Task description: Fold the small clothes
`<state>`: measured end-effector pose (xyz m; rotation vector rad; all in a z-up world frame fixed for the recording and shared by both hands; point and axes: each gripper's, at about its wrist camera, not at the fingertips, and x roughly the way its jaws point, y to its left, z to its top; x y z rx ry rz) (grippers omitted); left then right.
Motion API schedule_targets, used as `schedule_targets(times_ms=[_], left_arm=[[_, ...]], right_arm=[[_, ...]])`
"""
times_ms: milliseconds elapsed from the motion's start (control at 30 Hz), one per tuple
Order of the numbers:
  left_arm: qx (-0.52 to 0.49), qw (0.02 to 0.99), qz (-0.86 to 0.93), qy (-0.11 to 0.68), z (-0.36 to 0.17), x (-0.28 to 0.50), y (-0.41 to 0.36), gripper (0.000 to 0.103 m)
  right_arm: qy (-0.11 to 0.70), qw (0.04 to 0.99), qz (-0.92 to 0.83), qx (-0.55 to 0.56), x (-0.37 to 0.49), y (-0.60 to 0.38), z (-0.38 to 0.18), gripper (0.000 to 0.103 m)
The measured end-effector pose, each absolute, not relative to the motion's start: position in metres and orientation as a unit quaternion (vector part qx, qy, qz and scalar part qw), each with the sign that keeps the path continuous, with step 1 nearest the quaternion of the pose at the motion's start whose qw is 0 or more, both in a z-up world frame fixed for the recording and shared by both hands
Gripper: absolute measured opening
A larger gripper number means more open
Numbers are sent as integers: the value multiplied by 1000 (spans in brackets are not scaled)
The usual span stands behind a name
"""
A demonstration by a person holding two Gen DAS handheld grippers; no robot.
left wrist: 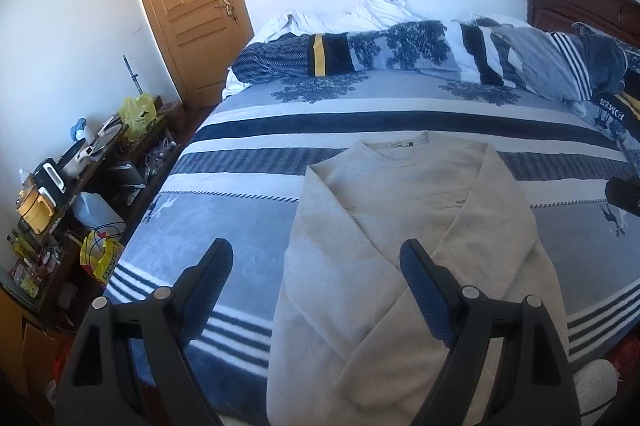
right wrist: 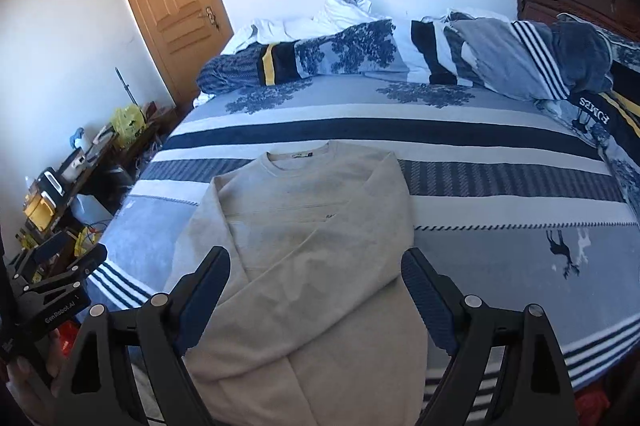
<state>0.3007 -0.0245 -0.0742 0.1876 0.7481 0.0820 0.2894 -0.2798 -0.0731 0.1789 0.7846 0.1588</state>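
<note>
Lay flat near the front edge of the bed (left wrist: pixel 240 258): a cream sweater (left wrist: pixel 400 194), collar toward the pillows, both sleeves crossed over the chest. Hovered above it, gaping wide and gripping nothing: left claw (left wrist: pixel 316 282) and right claw (right wrist: pixel 316 286). Seemed at the stage of folding the body next. Risked dislodging the crossed sleeves if only the top layer got pinched, or dragging the soft knit off the near edge.
</note>
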Motion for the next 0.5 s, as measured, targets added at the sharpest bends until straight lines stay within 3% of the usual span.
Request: schedule_targets(times_ms=[500], left_arm=[[11,880,0,474,-182,497,29,85]], right_arm=[[450,883,91,94,485,-313,-157,91]])
